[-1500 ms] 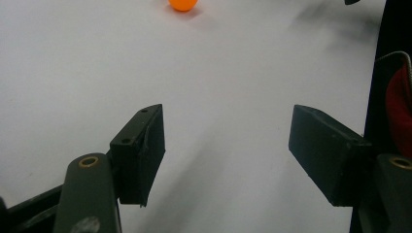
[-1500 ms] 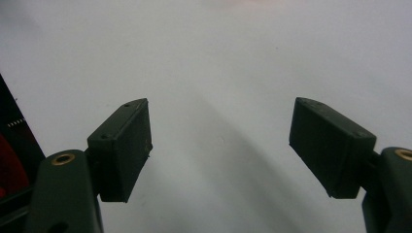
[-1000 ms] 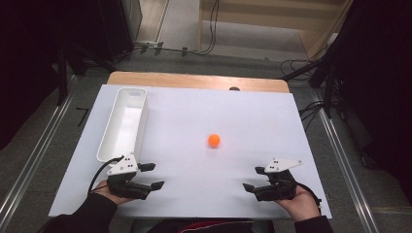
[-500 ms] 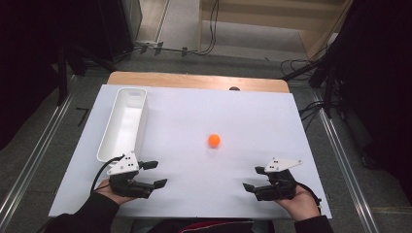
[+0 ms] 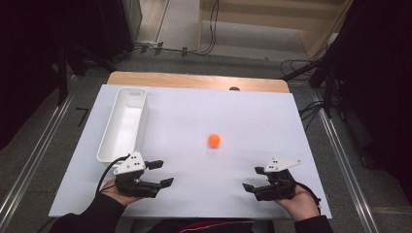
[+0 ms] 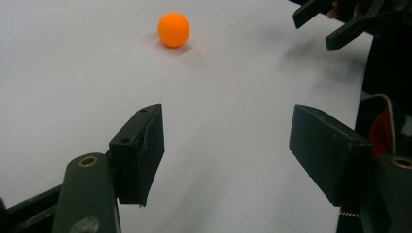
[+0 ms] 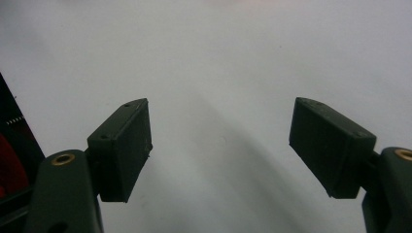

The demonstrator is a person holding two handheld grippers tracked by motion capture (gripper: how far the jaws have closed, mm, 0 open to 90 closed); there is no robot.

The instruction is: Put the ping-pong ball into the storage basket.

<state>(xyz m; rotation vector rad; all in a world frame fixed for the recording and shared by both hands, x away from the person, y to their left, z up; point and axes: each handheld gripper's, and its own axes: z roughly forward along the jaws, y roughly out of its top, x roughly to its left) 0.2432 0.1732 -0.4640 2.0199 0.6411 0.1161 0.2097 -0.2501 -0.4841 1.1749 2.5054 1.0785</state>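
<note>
Little has shifted since the earlier frames: left gripper (image 5: 163,174) has edged slightly toward the table's middle, jaws apart and empty, while right gripper (image 5: 251,178) rests gaping and empty at the near edge. Between and beyond them, an orange ball (image 5: 214,140) sits alone on the white table (image 5: 252,116), well apart from the white tray (image 5: 124,124) at far left. The pick-up seems barely begun; next, a gripper must reach forward and straddle the ball.
</note>
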